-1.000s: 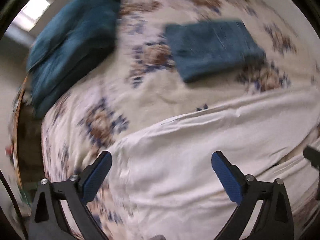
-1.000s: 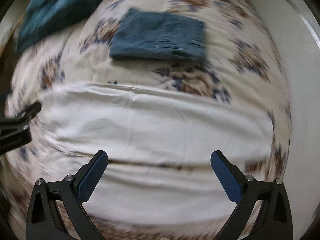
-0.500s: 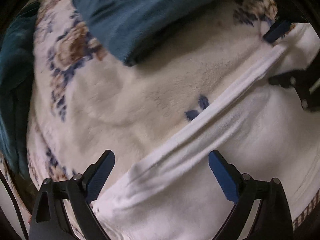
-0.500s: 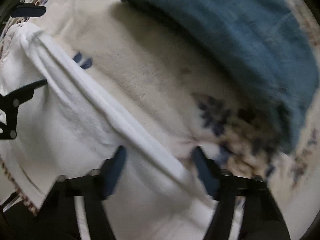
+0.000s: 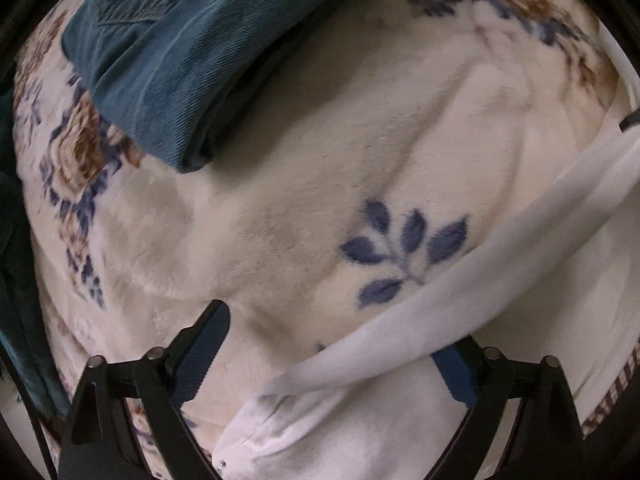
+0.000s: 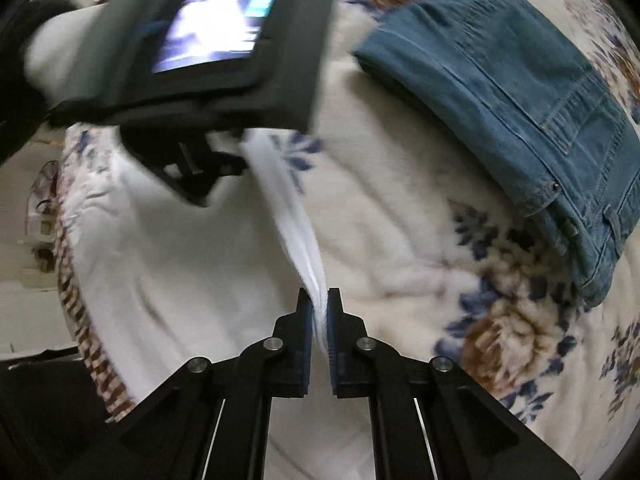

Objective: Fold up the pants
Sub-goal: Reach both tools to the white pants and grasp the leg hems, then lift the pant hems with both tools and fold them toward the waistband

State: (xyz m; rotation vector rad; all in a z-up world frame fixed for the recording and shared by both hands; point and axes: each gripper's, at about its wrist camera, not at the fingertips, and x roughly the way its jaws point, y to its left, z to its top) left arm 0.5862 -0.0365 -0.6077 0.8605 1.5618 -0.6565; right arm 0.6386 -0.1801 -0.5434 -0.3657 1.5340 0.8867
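White pants [image 5: 540, 320] lie spread on a floral blanket [image 5: 280, 208]. My left gripper [image 5: 328, 360] points down at their long edge. Its jaws are closing with the white edge band between them, and the pads are apart from the cloth. The band covers part of the right finger. In the right wrist view my right gripper [image 6: 318, 312] is shut on the same edge of the white pants [image 6: 168, 280]. The cloth rises as a taut ridge [image 6: 288, 208] toward the left gripper's housing [image 6: 224, 40].
Folded blue jeans [image 5: 180, 60] [image 6: 520, 100] lie on the blanket [image 6: 400, 208] just beyond the white pants. A darker teal garment [image 5: 16, 280] hangs at the blanket's left edge. The blanket's patterned border [image 6: 80, 320] marks the near side of the bed.
Both grippers have dropped close onto the pants' long edge. The right jaws went from wide to shut on the edge. The left jaws narrowed a little around it.
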